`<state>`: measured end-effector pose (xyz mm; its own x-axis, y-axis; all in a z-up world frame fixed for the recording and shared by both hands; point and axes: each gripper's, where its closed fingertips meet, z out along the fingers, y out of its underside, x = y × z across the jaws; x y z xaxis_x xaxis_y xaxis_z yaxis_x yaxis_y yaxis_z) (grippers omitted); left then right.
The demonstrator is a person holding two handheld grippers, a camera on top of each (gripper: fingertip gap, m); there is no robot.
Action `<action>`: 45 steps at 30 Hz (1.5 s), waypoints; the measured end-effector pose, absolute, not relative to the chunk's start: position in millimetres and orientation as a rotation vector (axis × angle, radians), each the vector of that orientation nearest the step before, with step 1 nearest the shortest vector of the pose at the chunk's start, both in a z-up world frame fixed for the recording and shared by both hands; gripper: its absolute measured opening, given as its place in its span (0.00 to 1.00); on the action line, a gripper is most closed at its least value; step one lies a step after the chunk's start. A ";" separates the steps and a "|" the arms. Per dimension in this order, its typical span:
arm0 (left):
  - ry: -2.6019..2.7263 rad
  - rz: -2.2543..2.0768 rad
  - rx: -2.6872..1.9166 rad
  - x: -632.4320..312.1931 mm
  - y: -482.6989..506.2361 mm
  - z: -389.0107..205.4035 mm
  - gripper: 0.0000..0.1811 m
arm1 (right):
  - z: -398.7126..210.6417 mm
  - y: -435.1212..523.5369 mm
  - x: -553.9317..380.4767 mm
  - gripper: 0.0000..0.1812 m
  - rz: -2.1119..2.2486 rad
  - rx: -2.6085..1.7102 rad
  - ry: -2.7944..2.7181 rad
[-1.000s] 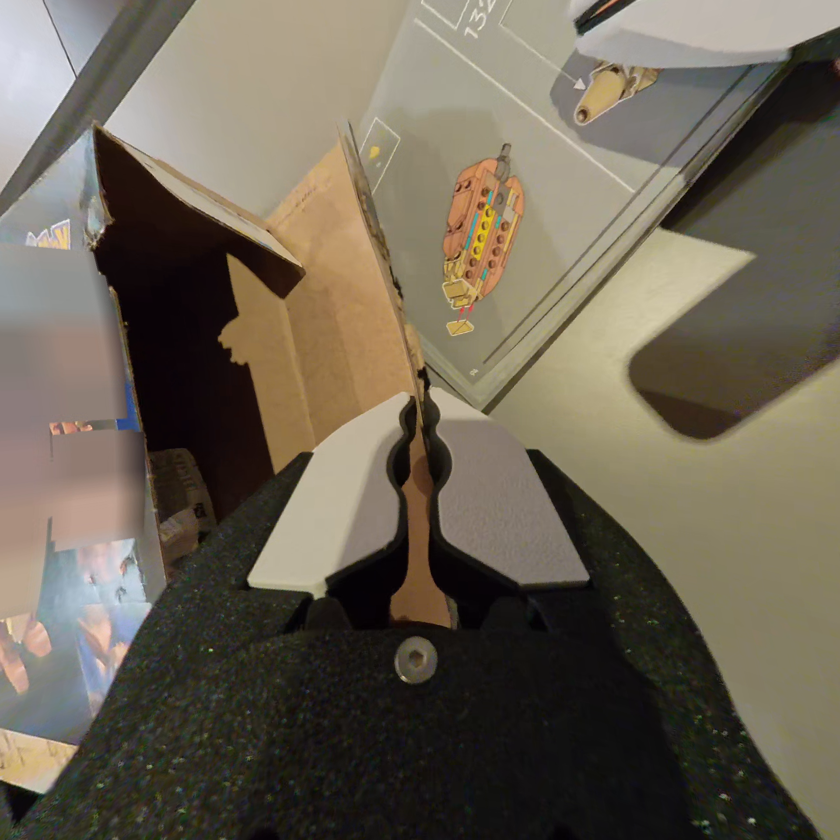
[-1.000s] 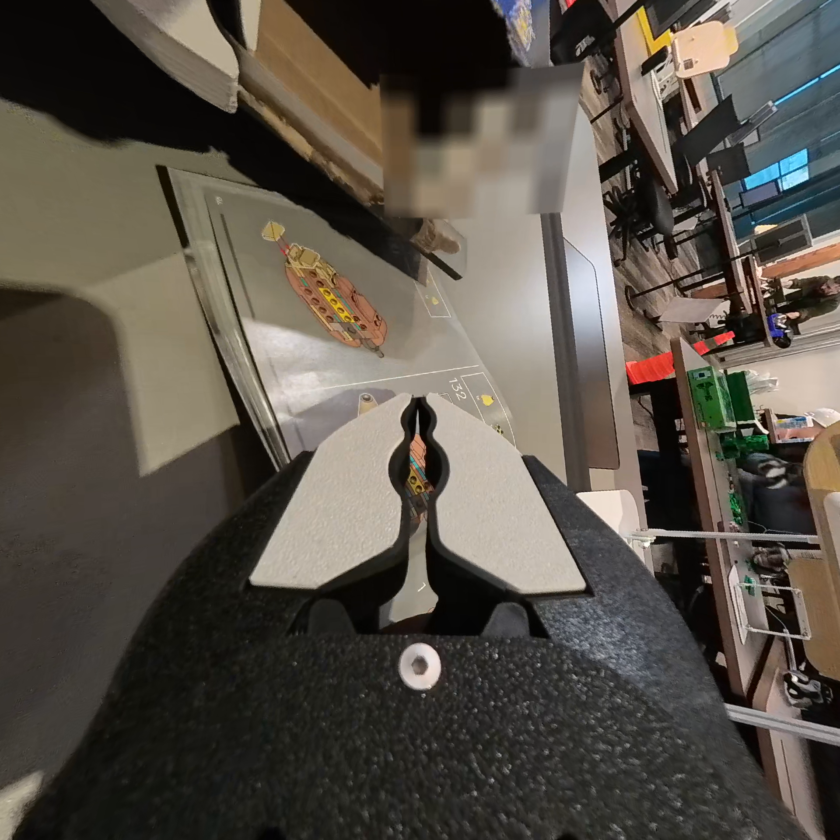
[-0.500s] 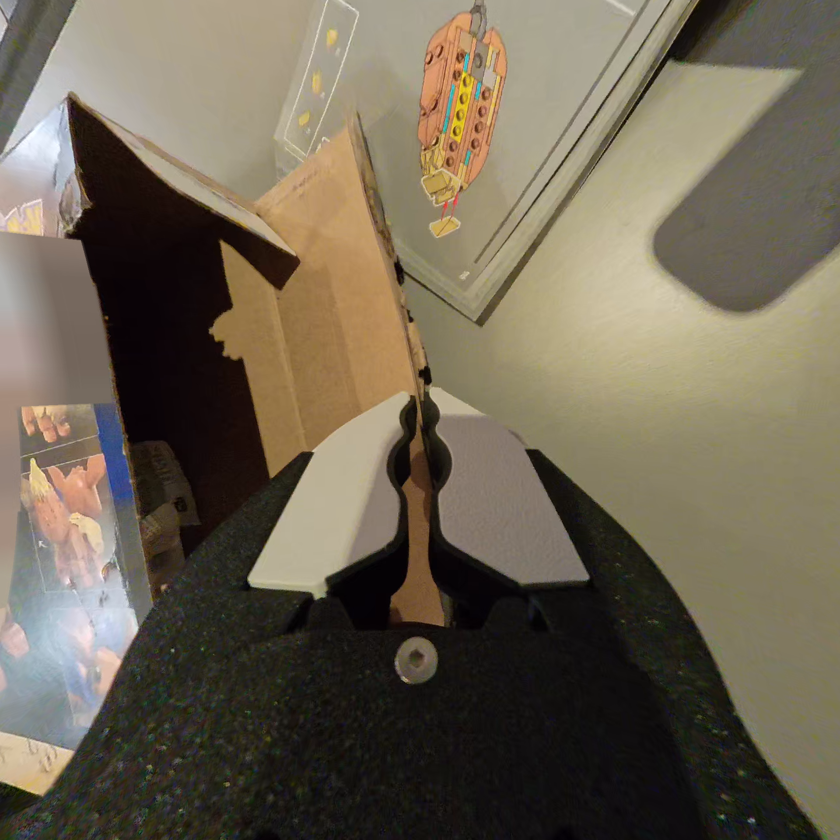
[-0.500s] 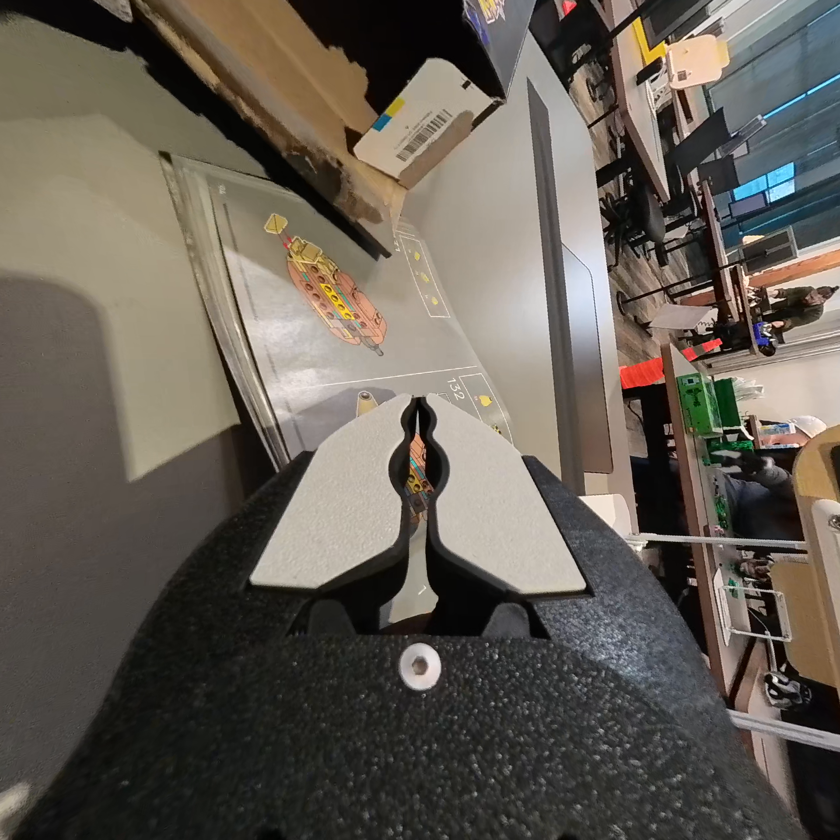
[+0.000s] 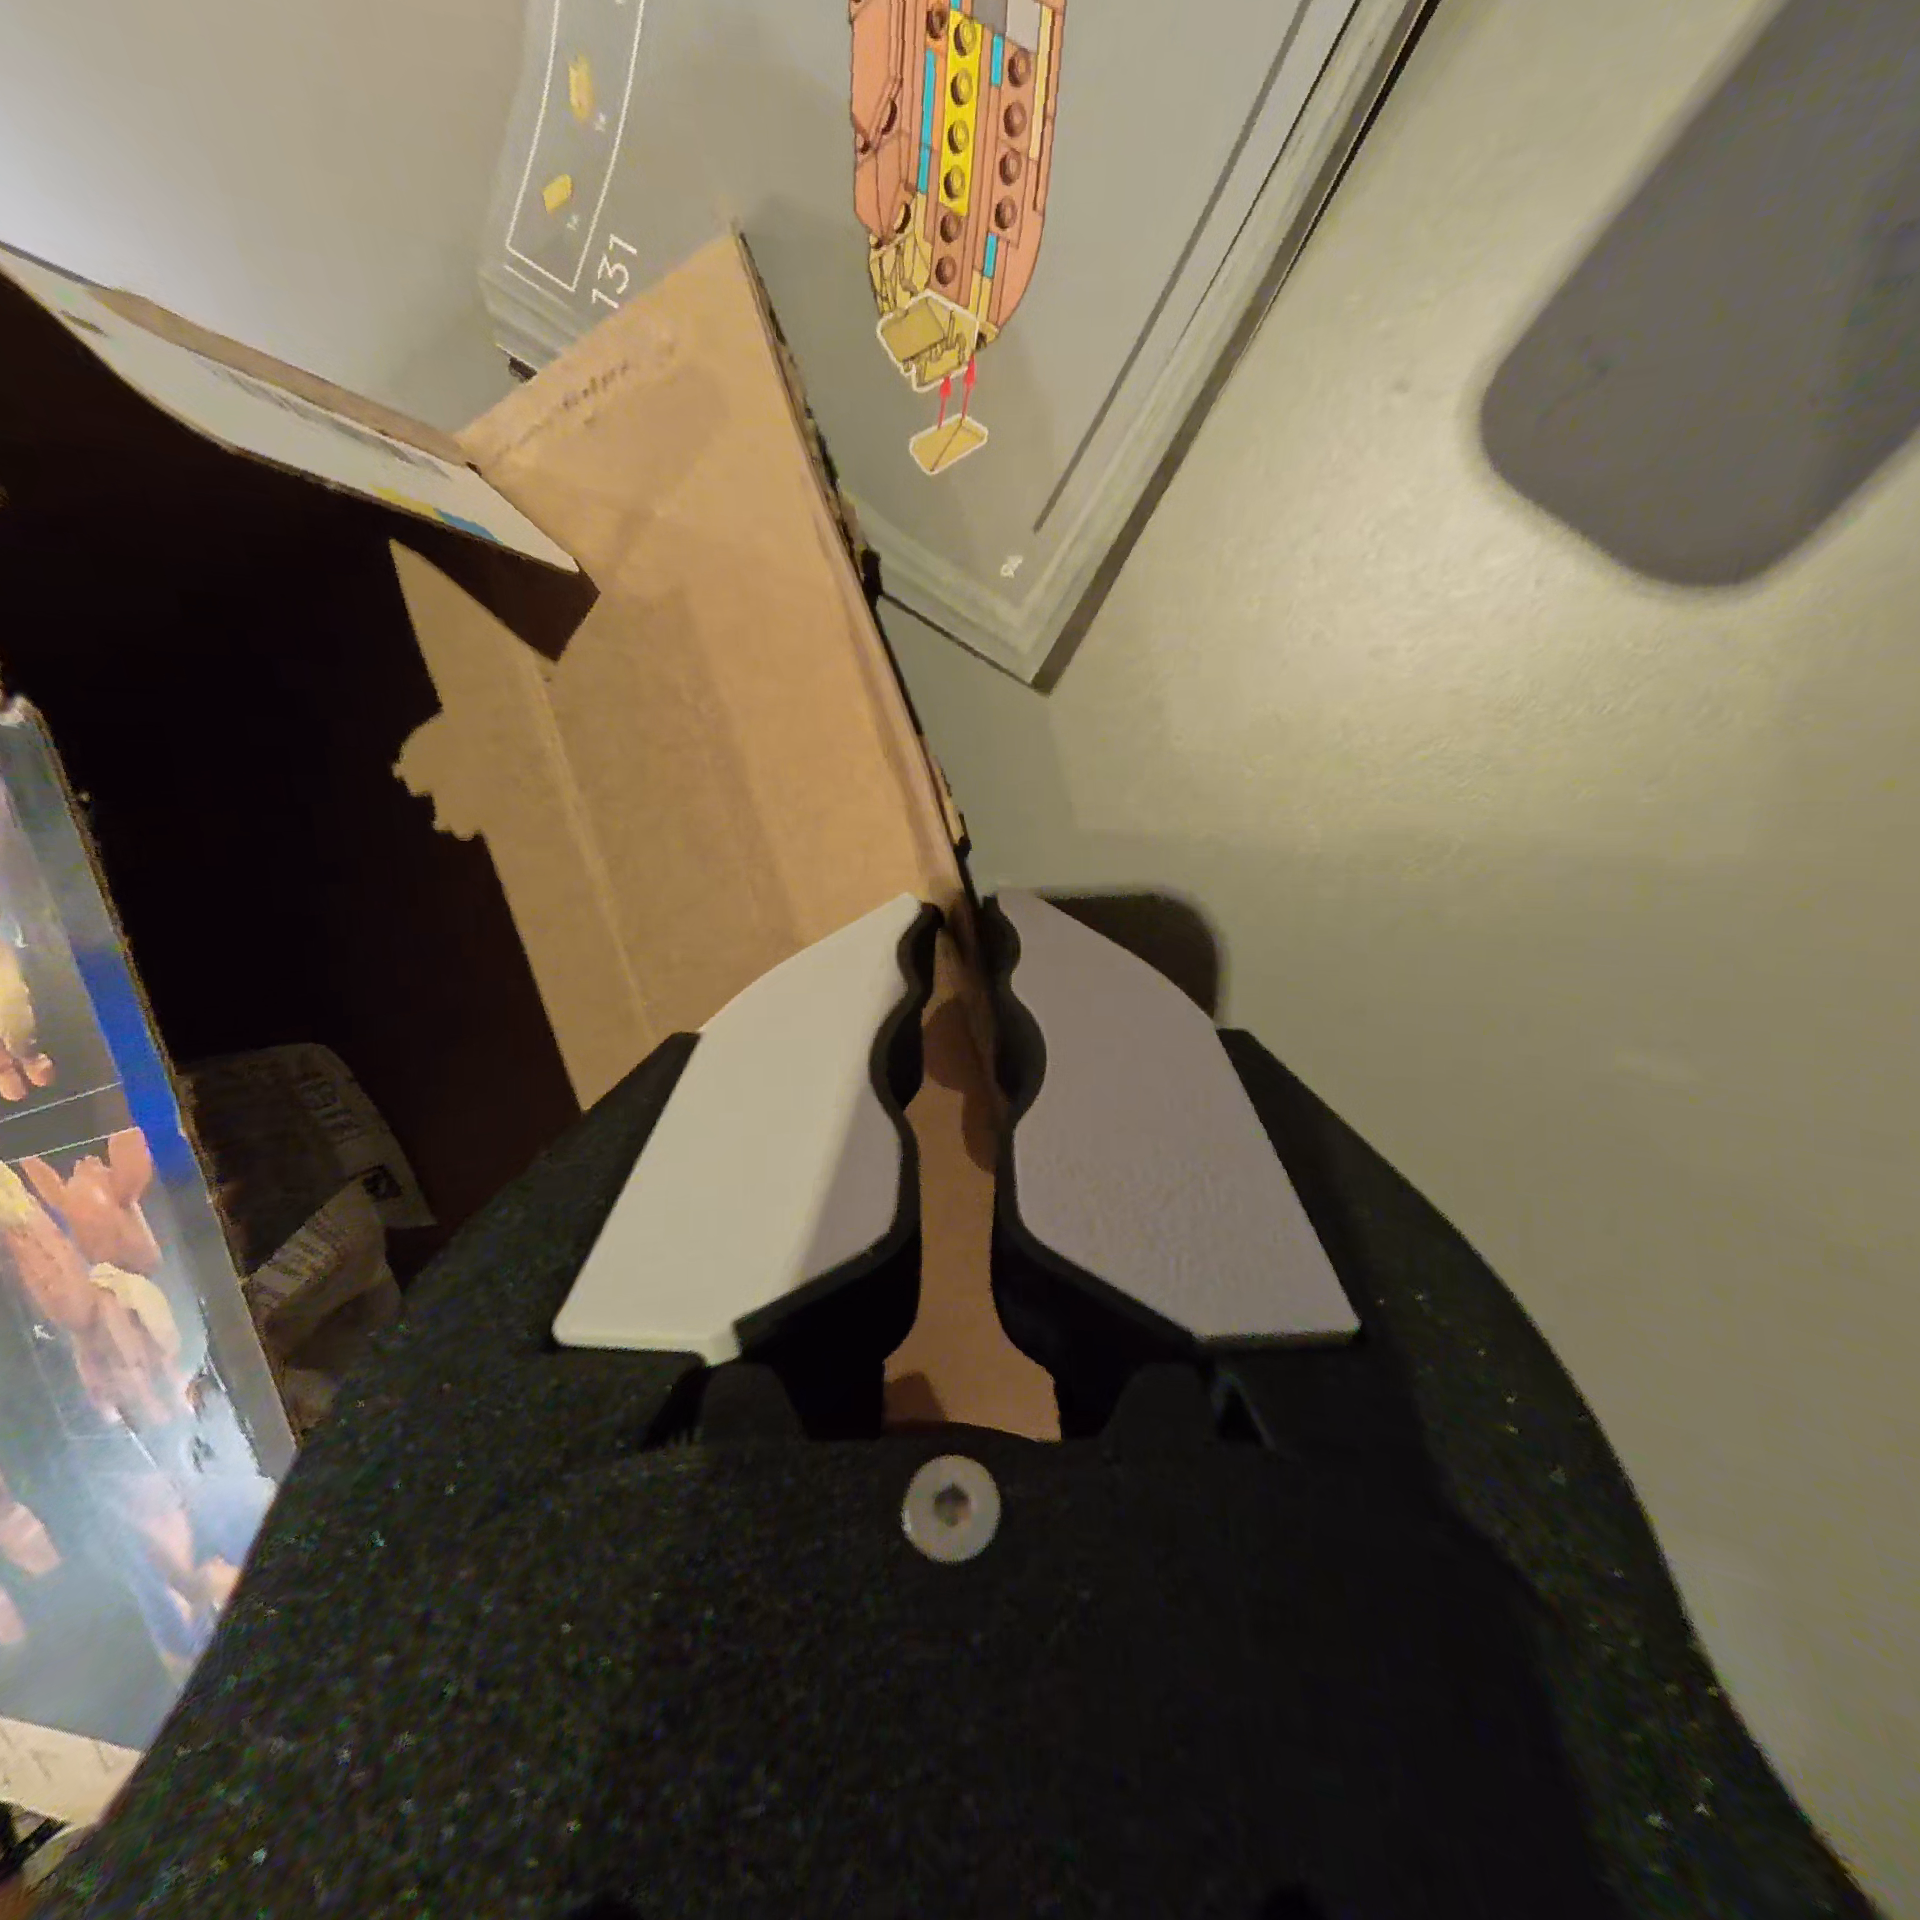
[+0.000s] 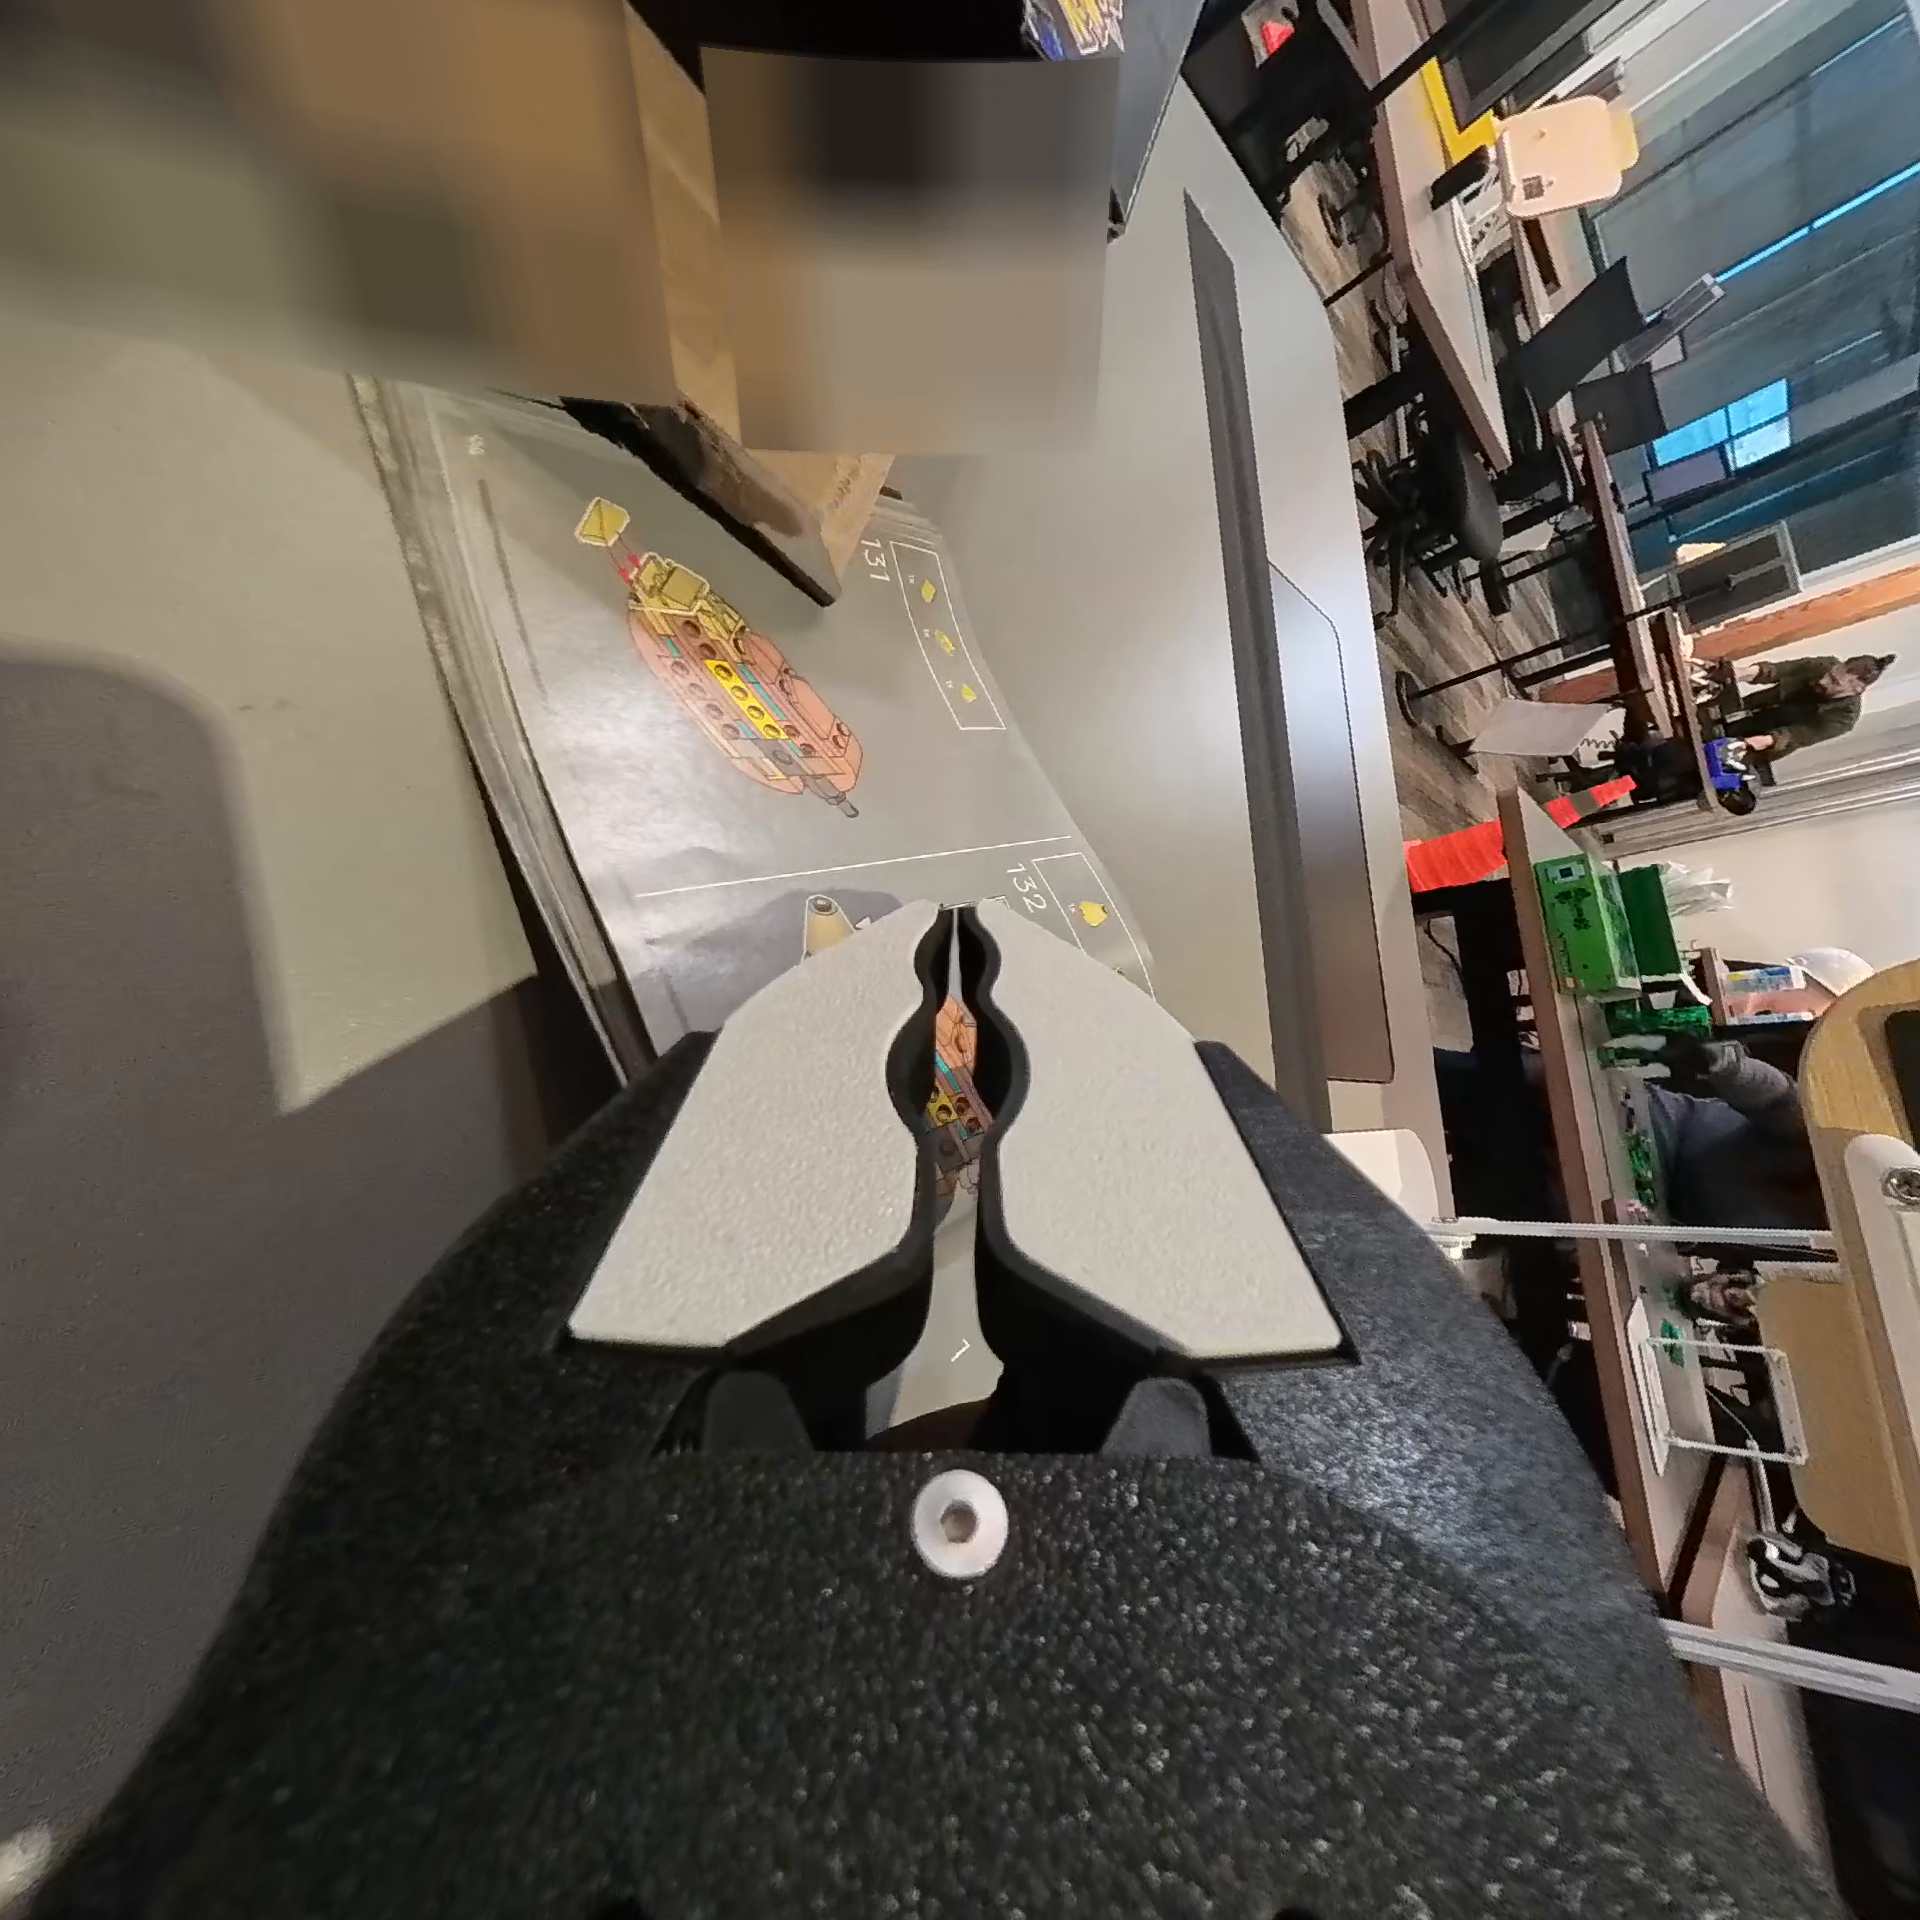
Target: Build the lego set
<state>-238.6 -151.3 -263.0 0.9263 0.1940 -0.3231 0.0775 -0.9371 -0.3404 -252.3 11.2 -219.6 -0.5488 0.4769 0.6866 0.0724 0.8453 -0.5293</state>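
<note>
Left wrist view shows the left hand-held gripper (image 5: 961, 914) pinching the brown cardboard flap (image 5: 717, 623) of the opened lego box (image 5: 94, 1195), its 2 pale fingers (image 5: 769, 1143) pressed against either face of the flap's edge. Inside the box's dark interior lie crumpled paper parts bags (image 5: 312, 1174). Beyond the flap, the instruction booklet (image 5: 1122, 343) lies open on the light tabletop (image 5: 1455, 935), its page showing an orange and yellow brick assembly.

Right wrist view shows the right hand-held gripper (image 6: 958, 920) with its fingers pressed nearly together and nothing visibly between them, hovering over the booklet's lower page (image 6: 727, 810). The box's flap corner (image 6: 758, 499) overhangs the booklet's top edge. Background desks and chairs (image 6: 1558, 343) stand well apart.
</note>
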 end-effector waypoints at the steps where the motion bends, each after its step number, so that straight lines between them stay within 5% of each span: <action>1: -0.196 0.511 -2.764 -237.9 -151.0 -263.0 0.05 | -219.1 11.5 -252.3 0.01 0.561 -0.399 -2.103; 12: -0.192 0.483 -2.588 -226.9 -128.5 -231.8 0.18 | -190.0 17.5 -242.3 0.01 0.681 -0.455 -2.022; 23: -0.053 0.173 -1.659 -163.1 2.4 -109.7 0.17 | -167.4 83.5 -147.1 0.03 0.928 -0.840 -1.796; 45: 0.018 -0.208 -1.349 -106.8 54.0 -129.6 0.00 | -194.9 125.3 -95.9 0.04 1.147 -1.150 -1.680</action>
